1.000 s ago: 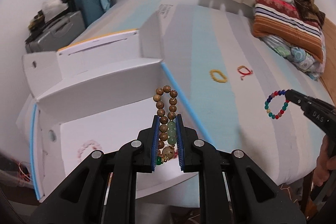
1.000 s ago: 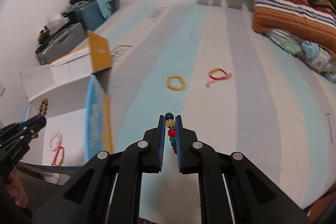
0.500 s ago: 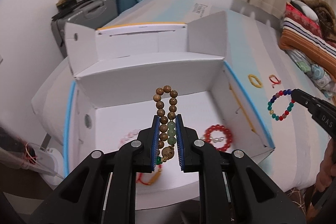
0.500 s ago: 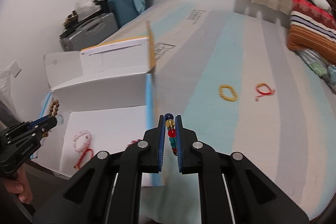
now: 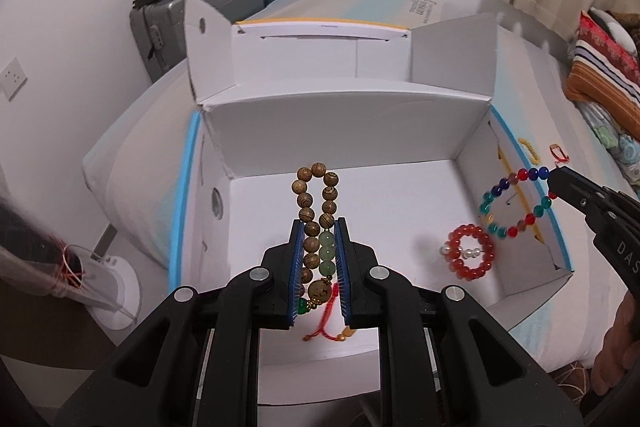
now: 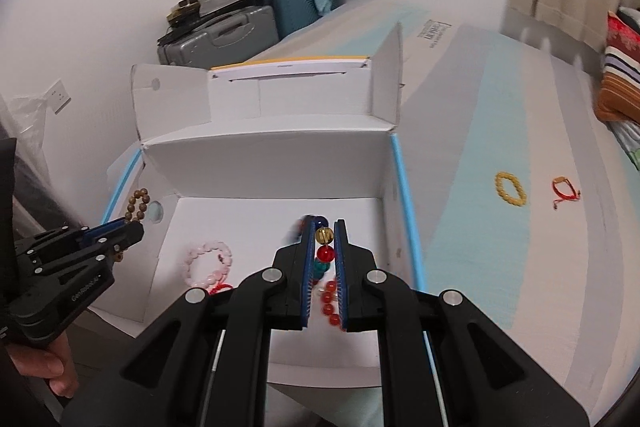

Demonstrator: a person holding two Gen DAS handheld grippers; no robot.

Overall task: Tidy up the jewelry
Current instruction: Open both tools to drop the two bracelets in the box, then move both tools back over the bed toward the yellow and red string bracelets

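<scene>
Open white cardboard box (image 5: 344, 131) with blue-edged side walls sits on the striped bed (image 6: 500, 131), its lid flaps standing up at the far side. On the box floor lie a red bead bracelet with a few white beads (image 5: 469, 253), a pale pink bead bracelet (image 6: 208, 263) and a red cord piece (image 5: 326, 323) partly hidden behind the near gripper fingers.

Left gripper (image 5: 319, 263) hovers over the middle of the box floor. Its blue-padded fingers (image 5: 295, 267) are pressed onto a brown wooden bead bracelet with pale green beads (image 5: 316, 215), squeezing the loop into a narrow oval. The long axis of that oval runs along the fingers; the free brown end points away from the camera toward the far box wall, and a large tan bead sits at the near end between the pads.

Right gripper (image 6: 324, 263) is above the right part of the box. Its fingers pinch a multicoloured glass bead bracelet (image 5: 516, 203) at one side. In the left wrist view the loop hangs open and round from the fingertips, over the right inner wall.

Outside the box, on the bed, a yellow bead bracelet (image 6: 510, 189) and a red cord bracelet (image 6: 565, 191) lie near each other.
</scene>
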